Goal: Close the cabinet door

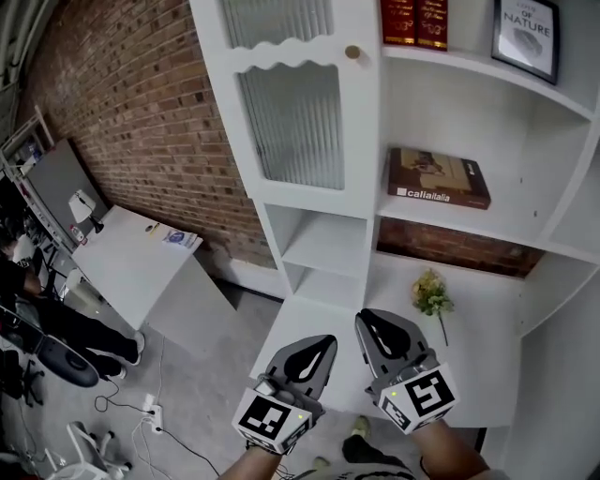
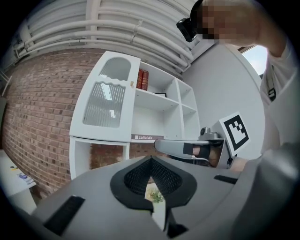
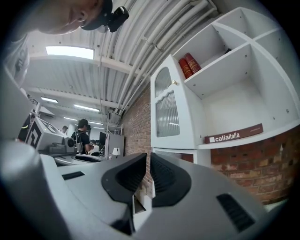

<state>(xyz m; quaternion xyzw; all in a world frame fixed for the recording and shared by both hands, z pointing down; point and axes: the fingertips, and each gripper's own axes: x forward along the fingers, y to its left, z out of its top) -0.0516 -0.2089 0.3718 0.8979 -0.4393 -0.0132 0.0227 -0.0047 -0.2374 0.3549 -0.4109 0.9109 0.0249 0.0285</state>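
Left claw: my left gripper (image 1: 324, 345) has its jaw tips touching, nothing held. Through the slot below the tips in its own view (image 2: 150, 159) I only see the flower sprig (image 1: 431, 295) far off.
Right claw: my right gripper (image 1: 367, 323) has jaws barely apart, a thin slit (image 3: 148, 155), nothing in it.
Claw pose: both low in the head view, side by side, pointing at the cabinet (image 1: 450, 375), touching nothing.
Cabinet door: white, ribbed glass (image 1: 300, 122), upper left column, looks flush with the cabinet front.
Knob: small, round (image 1: 352, 52), on the door's right edge near the top.
Door vs claws: well apart, up and ahead of both. It is up-left of the jaws in the left gripper view (image 2: 105, 101) and just above them in the right gripper view (image 3: 169, 108).
Shelves right of door: flat brown book (image 1: 439, 178), red books (image 1: 414, 21), framed print (image 1: 527, 33).
Left of cabinet: brick wall (image 1: 122, 103), white table (image 1: 131, 262).
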